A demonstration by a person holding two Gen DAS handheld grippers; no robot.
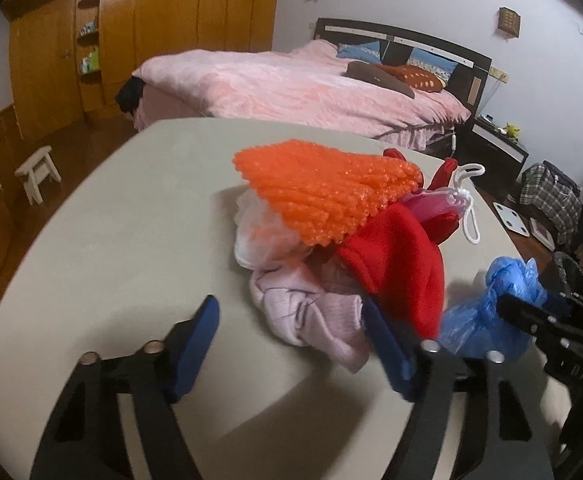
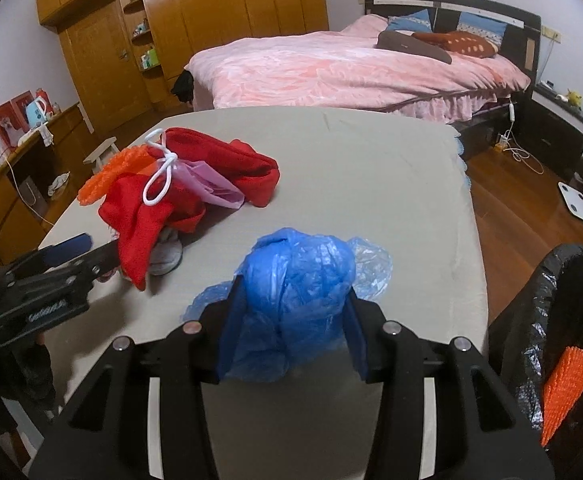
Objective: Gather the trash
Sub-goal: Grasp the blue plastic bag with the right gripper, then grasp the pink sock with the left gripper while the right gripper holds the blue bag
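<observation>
On the grey table point(image 2: 371, 184), the right gripper point(image 2: 291, 332) has its fingers pinched on a blue plastic bag point(image 2: 295, 292): light, crinkly, slippery, best held by its bunched middle. At lower centre of its own view, the left gripper point(image 1: 291, 344) has its fingers fairly wide, gripping nothing, beside the soft pink cloth point(image 1: 315, 316).

A bedroom in a home — a double bed point(image 2: 355, 68) under a pink quilt point(image 1: 291, 84), pillows point(image 2: 407, 20) against a dark headboard point(image 2: 451, 4), and a nightstand point(image 2: 559, 120) beside it. A wall of wooden wardrobes point(image 2: 195, 28) with small open shelves, a wood floor point(image 2: 507, 204), a white stool point(image 1: 37, 172), a bathroom scale point(image 2: 577, 202) — all household furnishings.
</observation>
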